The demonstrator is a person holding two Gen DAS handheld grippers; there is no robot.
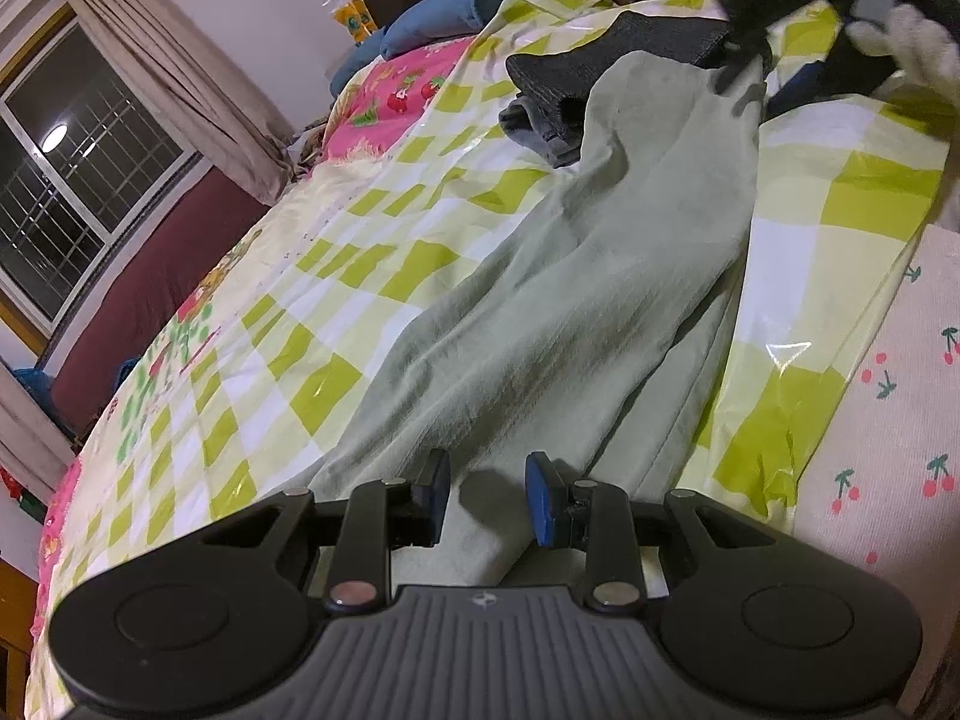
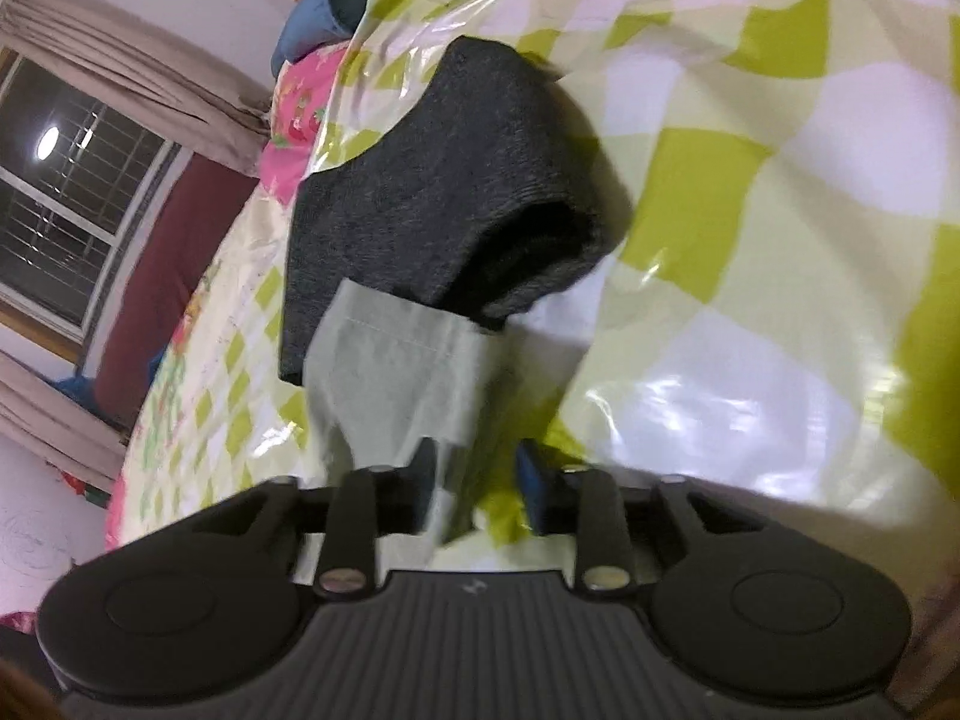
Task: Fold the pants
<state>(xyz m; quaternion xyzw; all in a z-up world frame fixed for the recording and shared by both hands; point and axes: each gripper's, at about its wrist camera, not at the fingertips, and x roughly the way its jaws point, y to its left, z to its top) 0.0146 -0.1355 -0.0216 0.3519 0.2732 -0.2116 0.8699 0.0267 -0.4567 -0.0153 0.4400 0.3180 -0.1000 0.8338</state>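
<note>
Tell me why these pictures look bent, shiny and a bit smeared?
Both views: fisheye lenses curve the window and bed edges. Left wrist view: sharp, with glare on the plastic cover. Right wrist view: motion blur softens the pants and dark cloth; bigger glare patch lower right.

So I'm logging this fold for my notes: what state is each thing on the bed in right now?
Pale green cotton pants: spread lengthwise, wrinkled, not yet folded.
Dark grey knit garment: folded, hem end of the pants resting on it.
Left hand-held gripper: open, over the pants.
Right hand-held gripper: open at the pants hem.
Green checkered plastic sheet: spread, creased.
</note>
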